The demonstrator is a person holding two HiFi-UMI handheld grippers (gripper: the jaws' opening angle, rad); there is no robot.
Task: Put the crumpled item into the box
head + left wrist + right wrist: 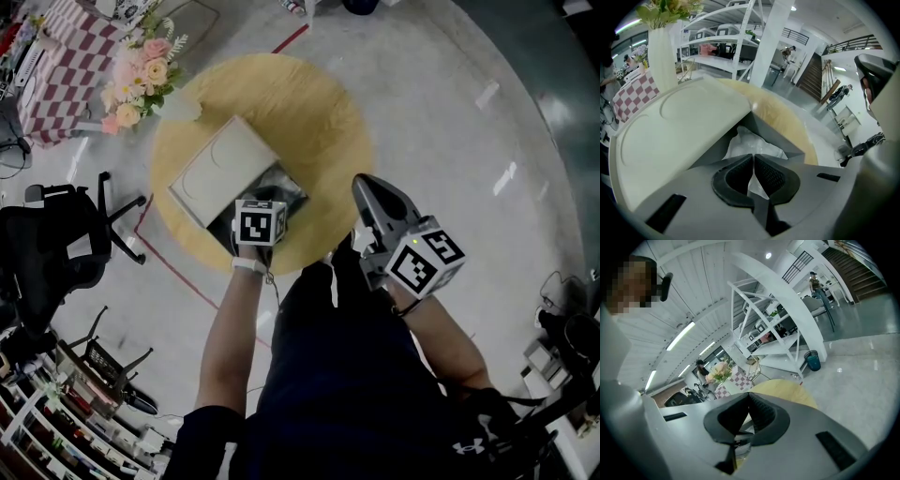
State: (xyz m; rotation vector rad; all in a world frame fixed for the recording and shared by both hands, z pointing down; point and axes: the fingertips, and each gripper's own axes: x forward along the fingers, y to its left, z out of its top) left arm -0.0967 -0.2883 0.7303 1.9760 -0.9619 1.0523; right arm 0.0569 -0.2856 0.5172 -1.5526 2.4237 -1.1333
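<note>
I had the left gripper (753, 157) angled steeply down into the open box (776, 135), whose white lid (679, 126) was tipped back to leave the grey inside free, so the load could go straight in. The crumpled white item (751, 144) lay inside the box, under the lid's raised edge and just past my jaw tips. In the left gripper view the jaws were all but closed, tips meeting, with a thin fold of that white item showing between the pads. I judged it was still pinched rather than let go, and that opening was what remained.

The box stood on the round yellow table (314, 103), with a vase of flowers (141, 77) at the far rim, well clear of the work. I kept the right gripper (367, 187) back at the near edge of the table, apart from the box, simply out of the way. Its jaws were together and held nothing.
</note>
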